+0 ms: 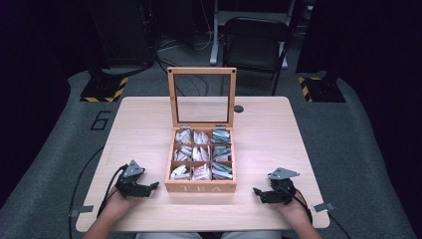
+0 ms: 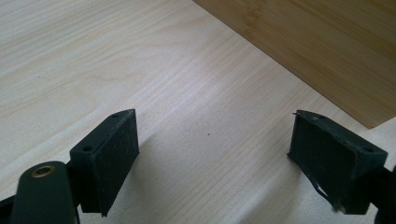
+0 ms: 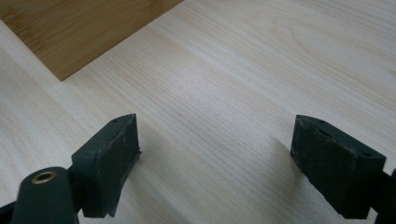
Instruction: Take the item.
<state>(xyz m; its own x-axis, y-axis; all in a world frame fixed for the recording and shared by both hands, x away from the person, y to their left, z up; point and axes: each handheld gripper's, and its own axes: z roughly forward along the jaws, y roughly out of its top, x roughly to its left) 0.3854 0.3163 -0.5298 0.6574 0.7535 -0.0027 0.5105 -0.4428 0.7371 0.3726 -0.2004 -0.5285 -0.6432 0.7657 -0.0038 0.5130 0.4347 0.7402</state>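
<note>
I rest both grippers, left (image 1: pixel 152 187) and right (image 1: pixel 259 192), fingers wide apart and empty, on the pale wooden tabletop (image 1: pixel 278 139). Between them sits the open bamboo tea box (image 1: pixel 200 187); I judge nothing started, reaching in next.

**Gripper Hardware: Appearance**

Left gripper (image 1: pixel 152 188) and right gripper (image 1: pixel 260 192) are black, each topped by a grey three-cornered plate (image 1: pixel 133 169) behind the fingers. A black cable (image 1: pixel 110 185) trails rearward from each. Each finger (image 2: pixel 112 158) is a rectangular block with a matte, slightly textured inner pad and small screw holes on top. A brass-coloured rivet (image 2: pixel 43 171) sits behind the left finger.
</note>
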